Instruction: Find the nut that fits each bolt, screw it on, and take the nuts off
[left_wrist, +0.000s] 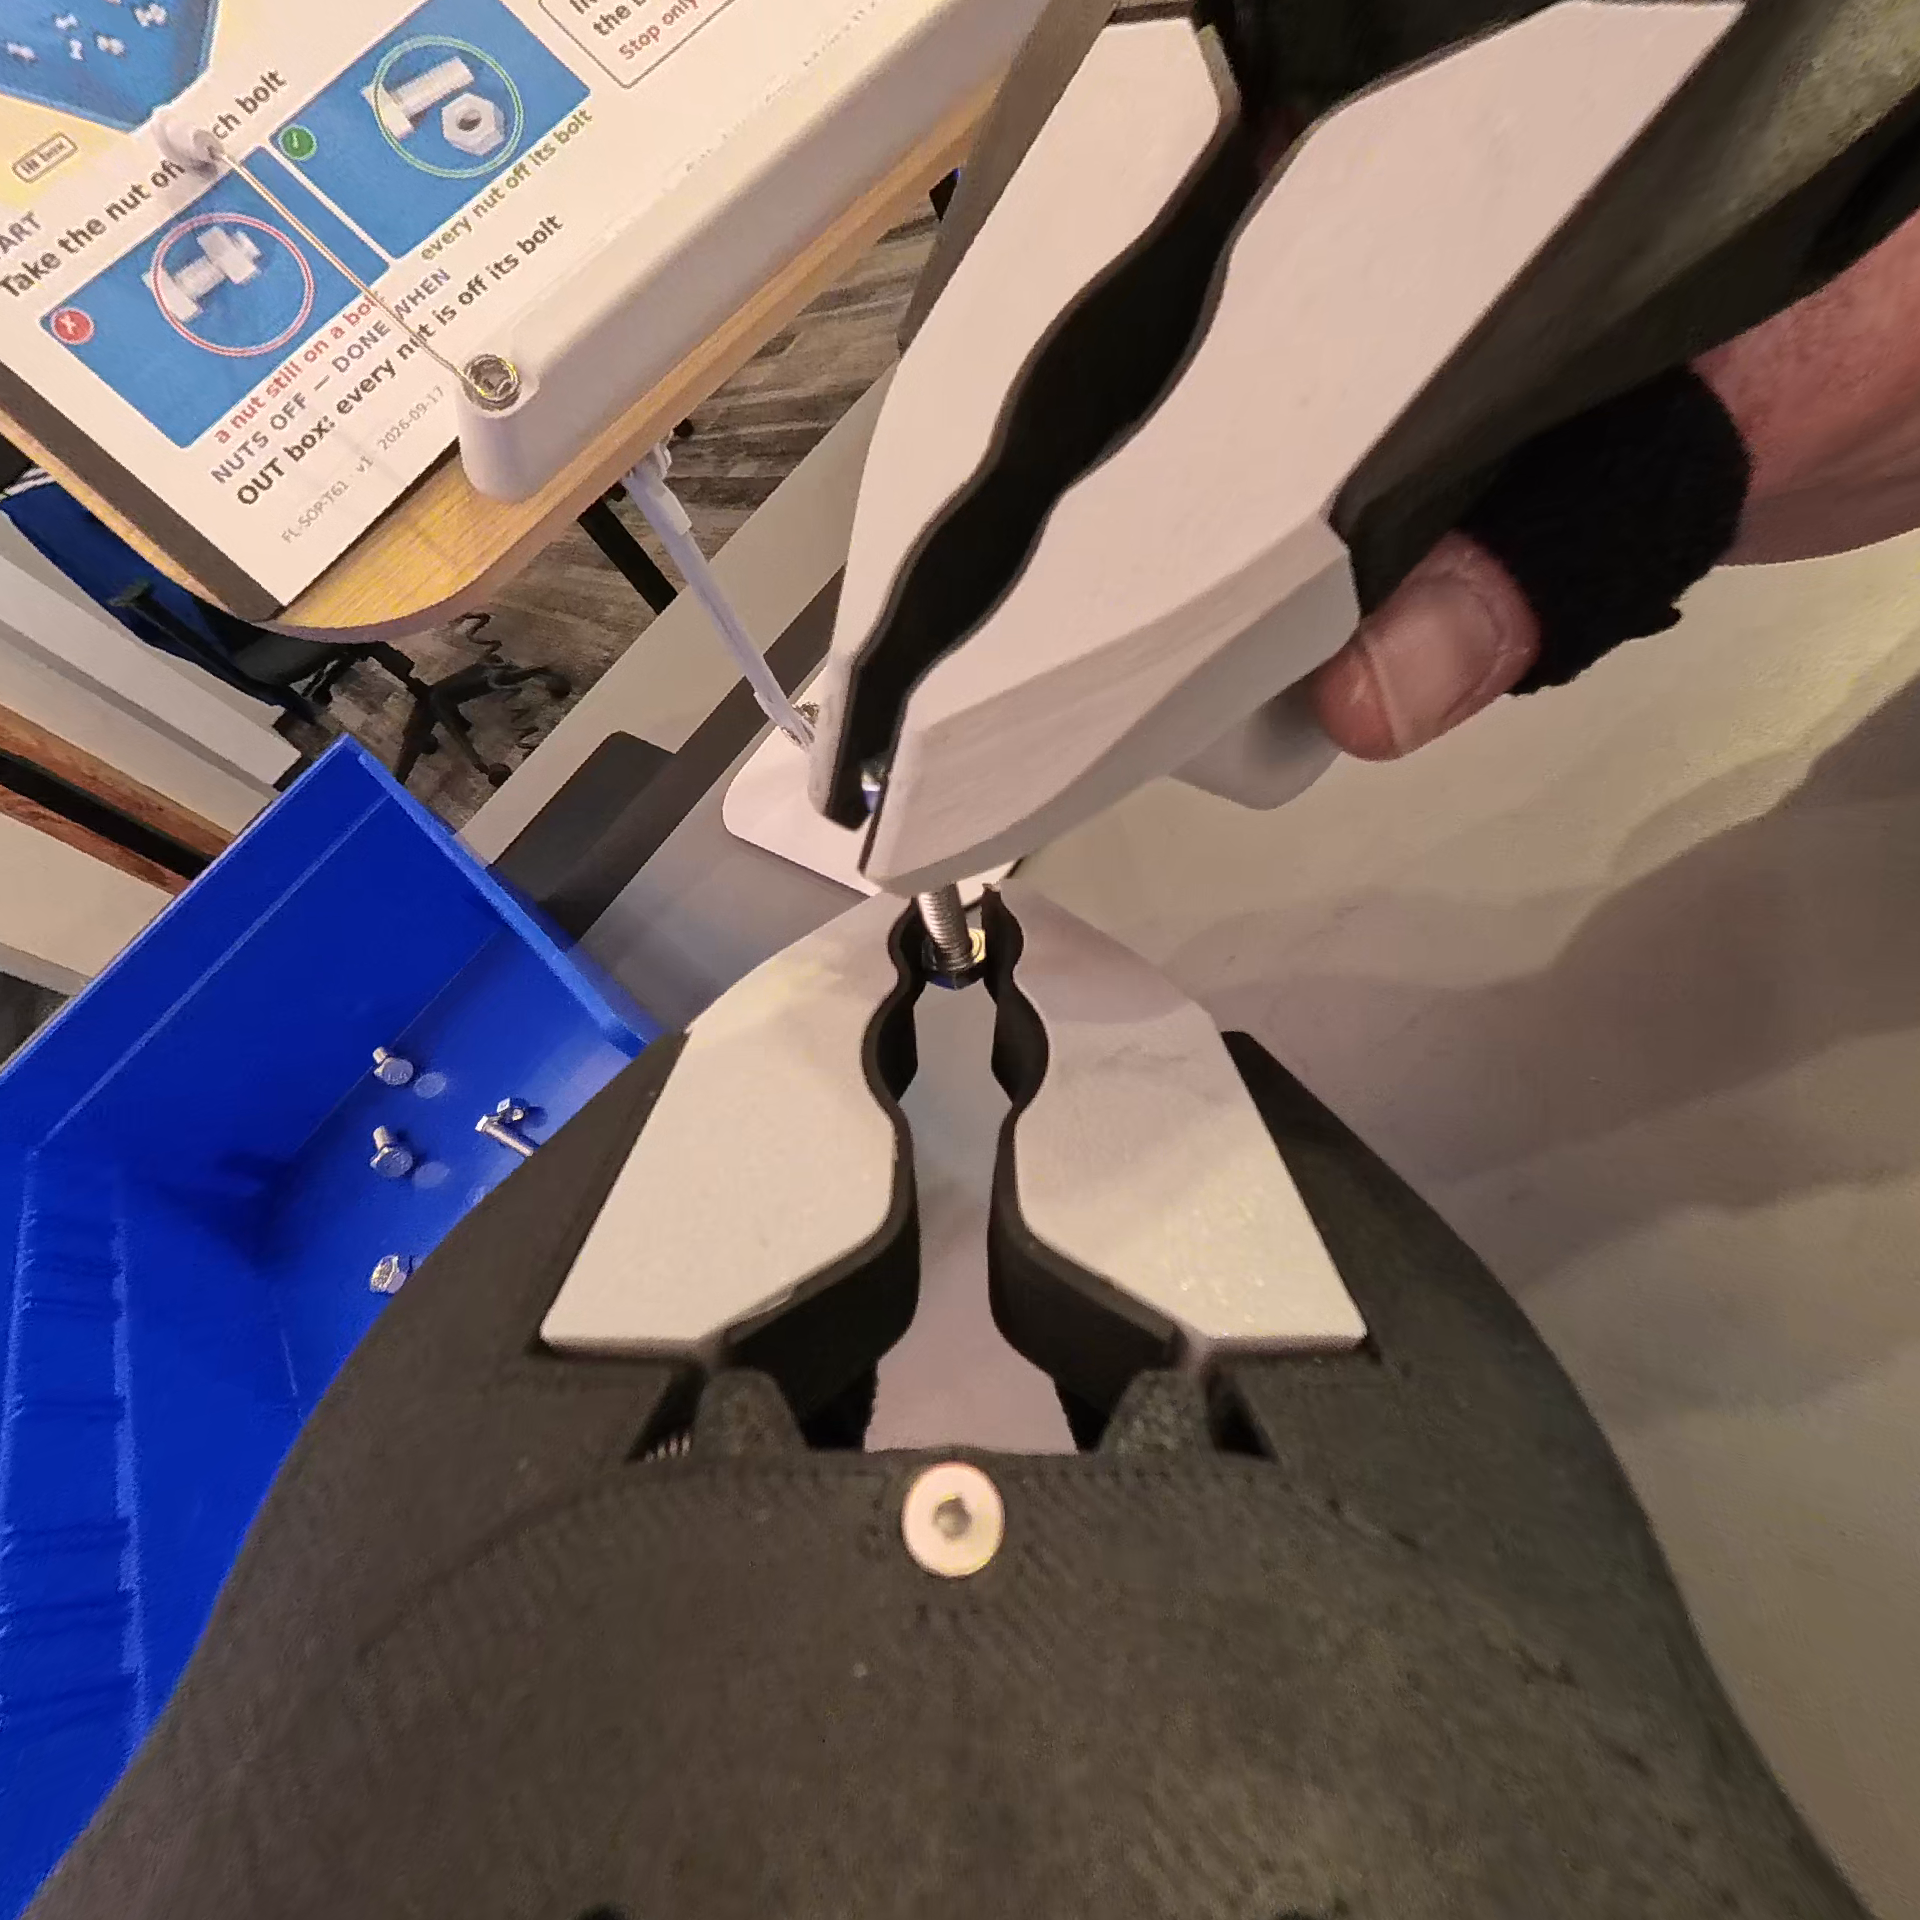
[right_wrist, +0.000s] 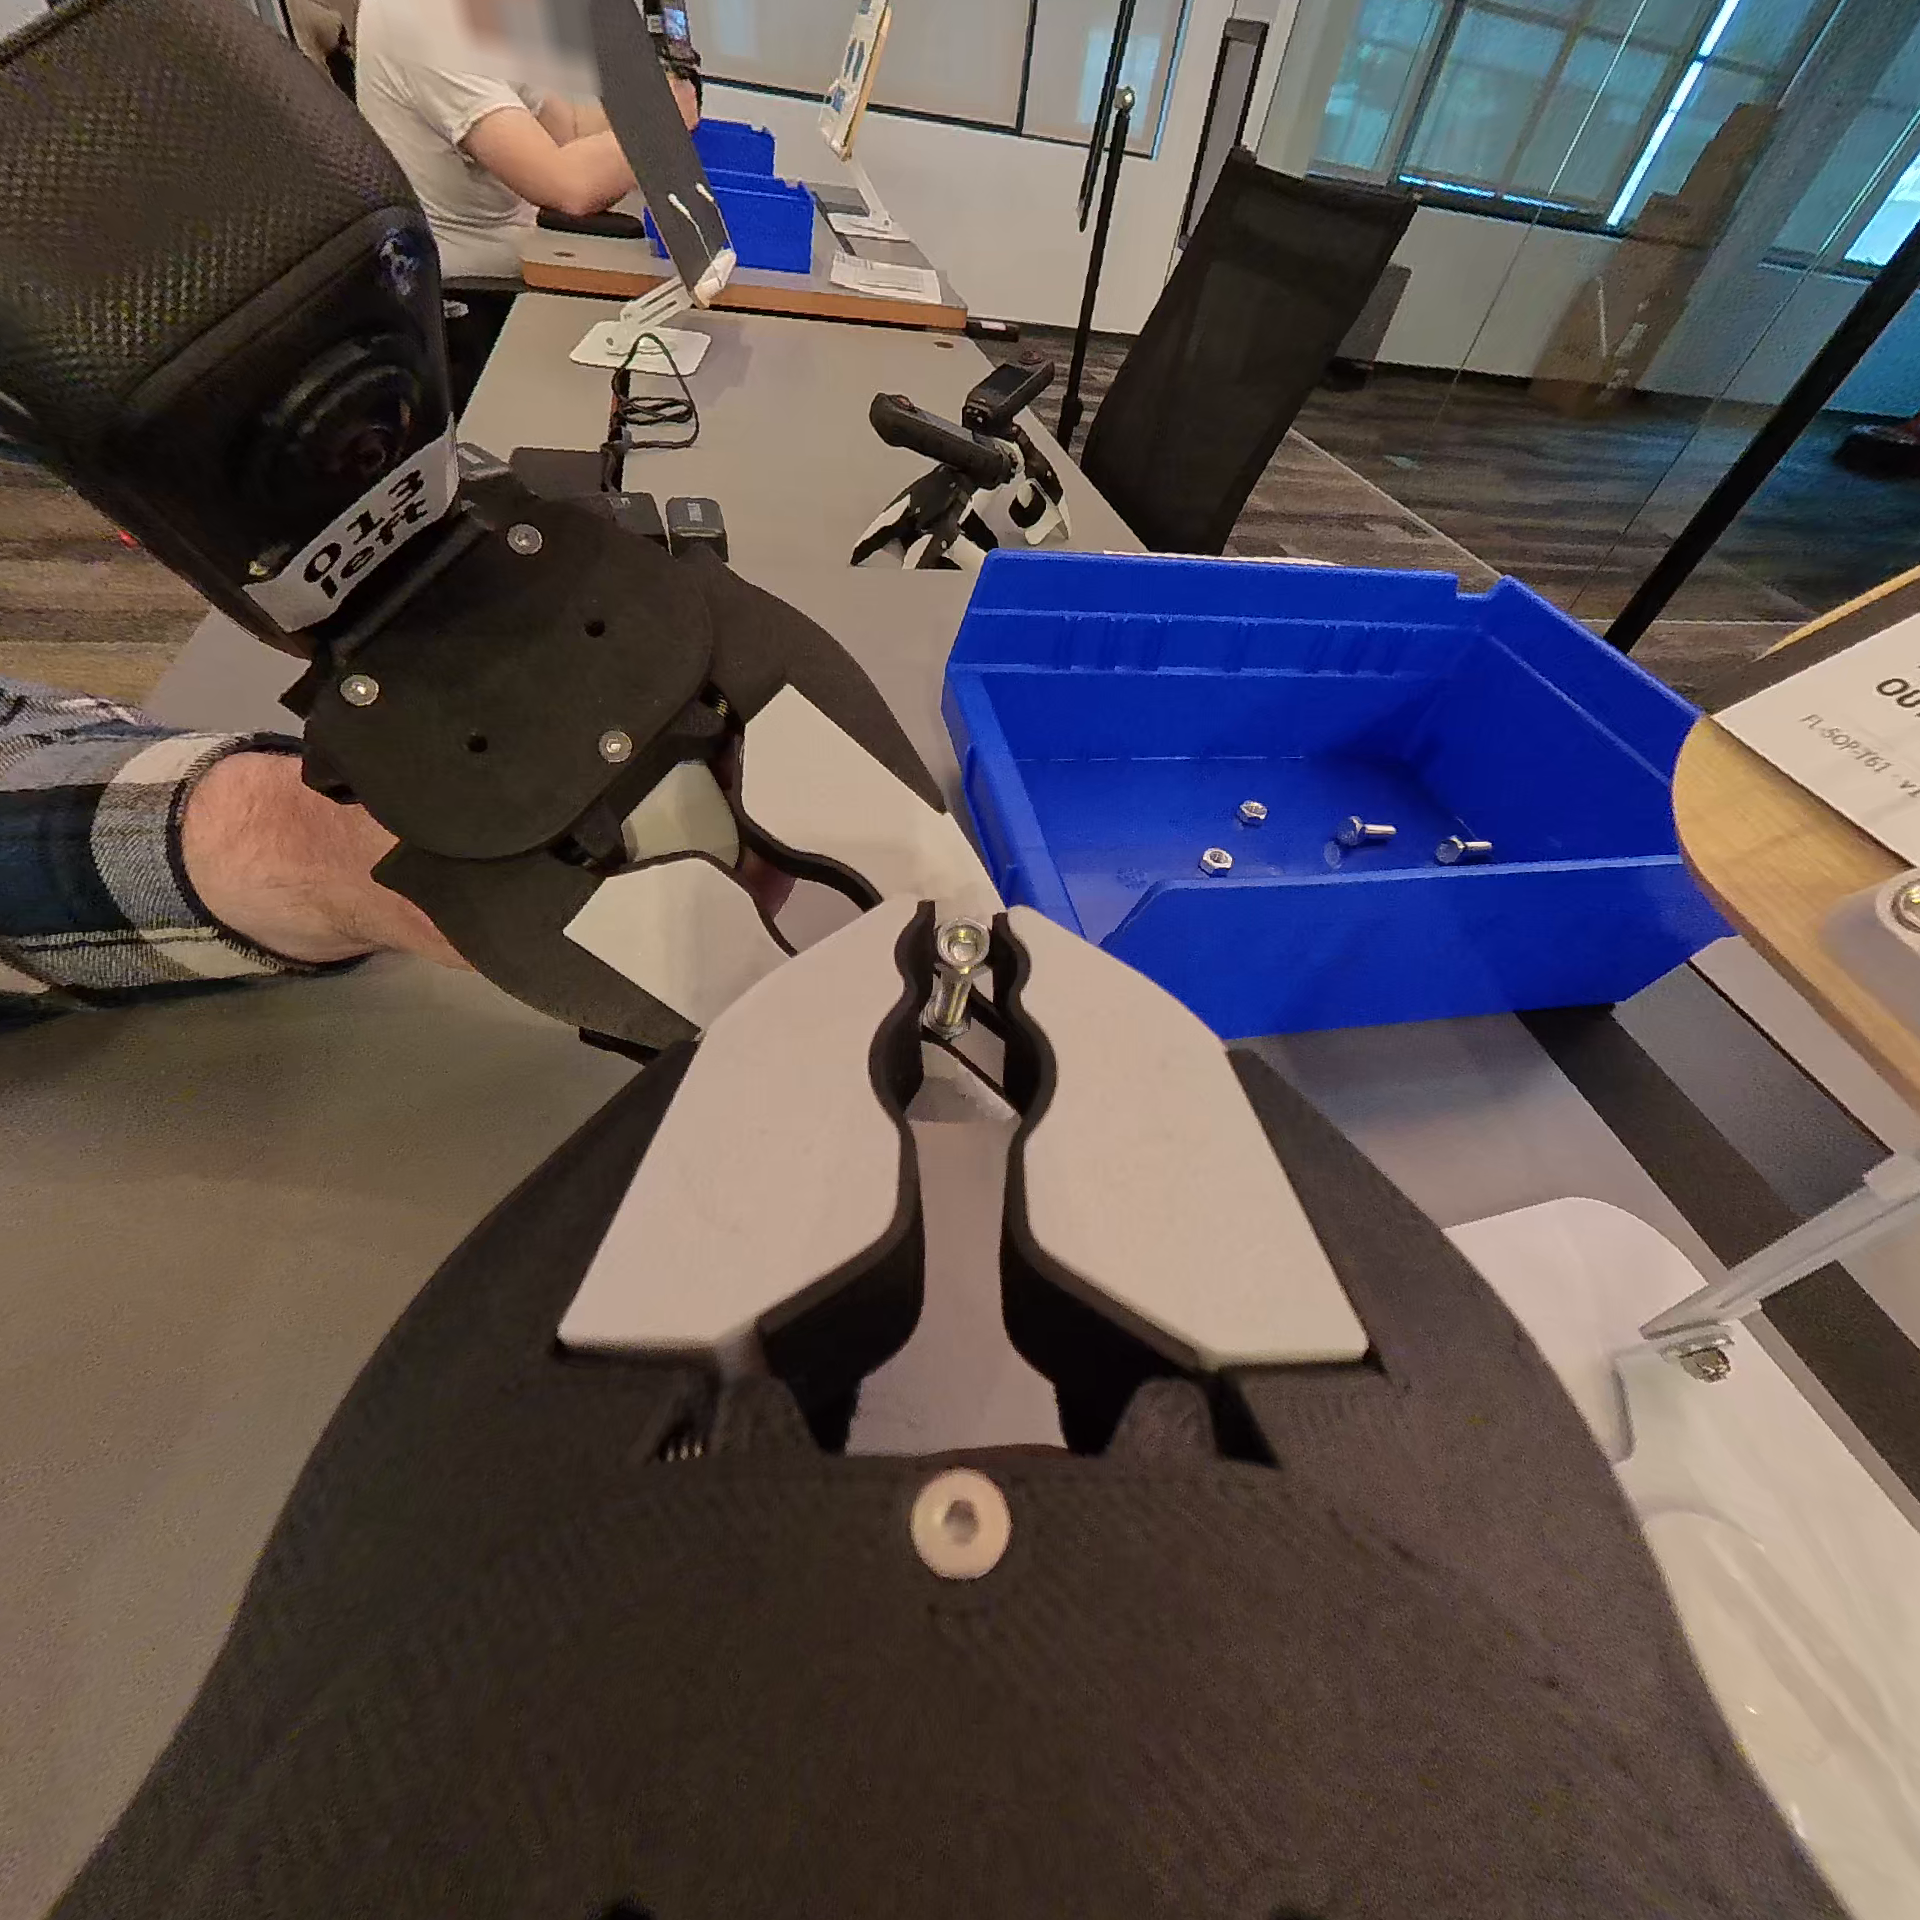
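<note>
In the right wrist view my right gripper (right_wrist: 958, 943) is shut on the hex head of a silver bolt (right_wrist: 950, 987). The shaft runs down to a silver nut (right_wrist: 943, 1027). In the left wrist view my left gripper (left_wrist: 954, 961) is shut on that nut (left_wrist: 951, 971), with the threaded shaft (left_wrist: 940, 925) rising out of it. The right gripper (left_wrist: 868, 790) comes in from the upper right and holds the bolt's head end, in a hand (left_wrist: 1434, 665). The left gripper's black body (right_wrist: 499, 686) shows at the left of the right wrist view. Both grippers are held above the grey table (right_wrist: 208, 1247).
A blue bin (right_wrist: 1351, 977) stands just right of the grippers, with loose nuts (right_wrist: 1215, 860) and bolts (right_wrist: 1363, 829) in it. It is at the left in the left wrist view (left_wrist: 208, 1403). An instruction board (left_wrist: 312, 260) on a white stand base (right_wrist: 1766, 1558) stands nearby. A tripod (right_wrist: 966, 457) is farther back.
</note>
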